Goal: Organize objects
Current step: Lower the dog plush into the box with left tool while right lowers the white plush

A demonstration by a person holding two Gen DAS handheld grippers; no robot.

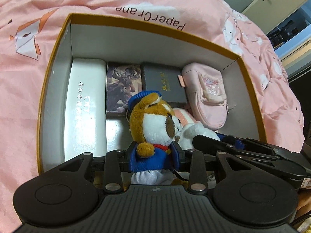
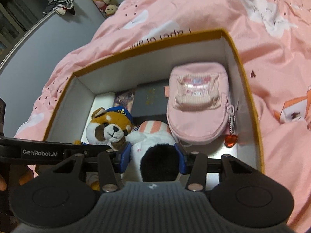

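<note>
An open cardboard box (image 1: 58, 44) with an orange-brown rim and white inner walls sits on a pink bedspread (image 1: 29, 97), and everything else is placed by that box. The left gripper (image 1: 153, 155) is clamped on a plush dog (image 1: 153, 120), its blue pads pressing the toy's blue jacket from both sides just over the near edge of the box, with the dog's head in a blue cap reaching over the box floor. The right gripper (image 2: 153, 161) grasps a white plush toy (image 2: 155, 141) with a black patch and a pink-striped part, held over the near side of the box just beside the dog, the two toys touching. Along the far wall of the box lie, from its left side, a long white case (image 1: 85, 104), a picture box (image 1: 122, 85) with dark artwork, and a dark box (image 1: 163, 81) with gold lettering. A pink pouch (image 2: 196, 104) fills the right far corner, and a red heart charm (image 2: 231, 140) on a chain hangs from it onto the box floor by the right wall. Part of a person's hand (image 2: 3, 182) shows beside the near left corner of the box.
</note>
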